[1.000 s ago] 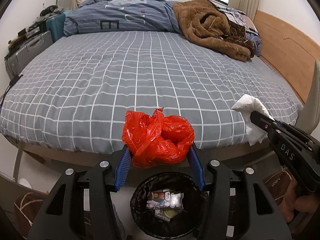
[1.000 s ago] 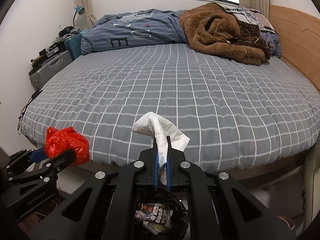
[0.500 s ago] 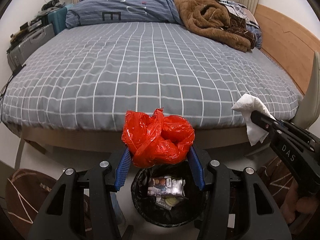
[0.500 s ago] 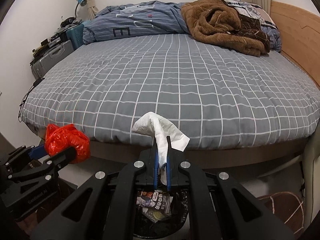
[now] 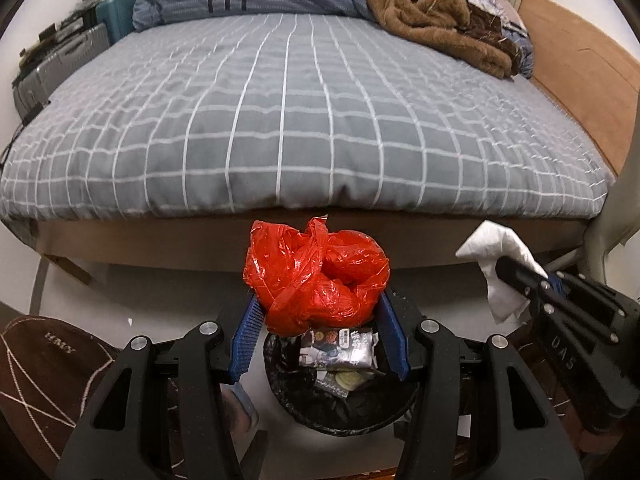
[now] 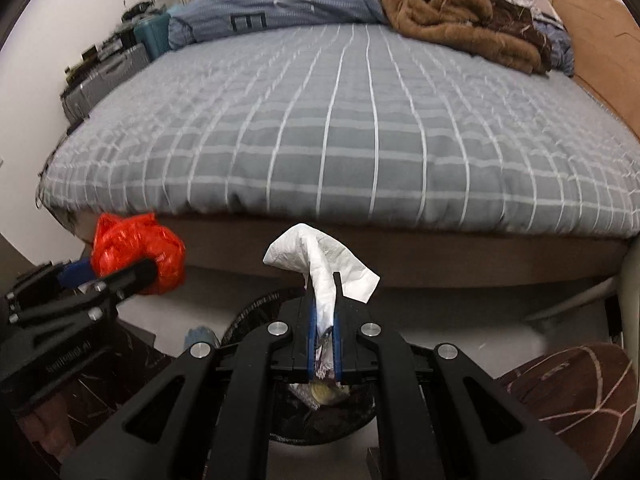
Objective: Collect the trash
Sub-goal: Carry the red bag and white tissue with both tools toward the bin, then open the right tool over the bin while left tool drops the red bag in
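My left gripper [image 5: 318, 312] is shut on a crumpled red plastic bag [image 5: 316, 276] and holds it just above a black-lined trash bin [image 5: 344, 412] on the floor; wrappers lie inside the bin. My right gripper [image 6: 323, 300] is shut on a white tissue [image 6: 320, 256], also above the bin [image 6: 320, 420], whose rim shows below its fingers. The right gripper with the tissue [image 5: 500, 264] shows at the right of the left wrist view. The left gripper with the red bag [image 6: 136, 252] shows at the left of the right wrist view.
A bed with a grey checked cover [image 5: 300, 112] fills the view ahead, its wooden frame edge [image 5: 160, 240] close behind the bin. A brown blanket [image 5: 432, 20] and blue duvet lie at the far end. Suitcases [image 5: 60, 60] stand at the left. Brown patterned cushions [image 5: 48, 368] flank the bin.
Both grippers have dropped lower and tilted down beside the bed edge, so the bin now sits closer under the red bag and the tissue. Both grips are unchanged.
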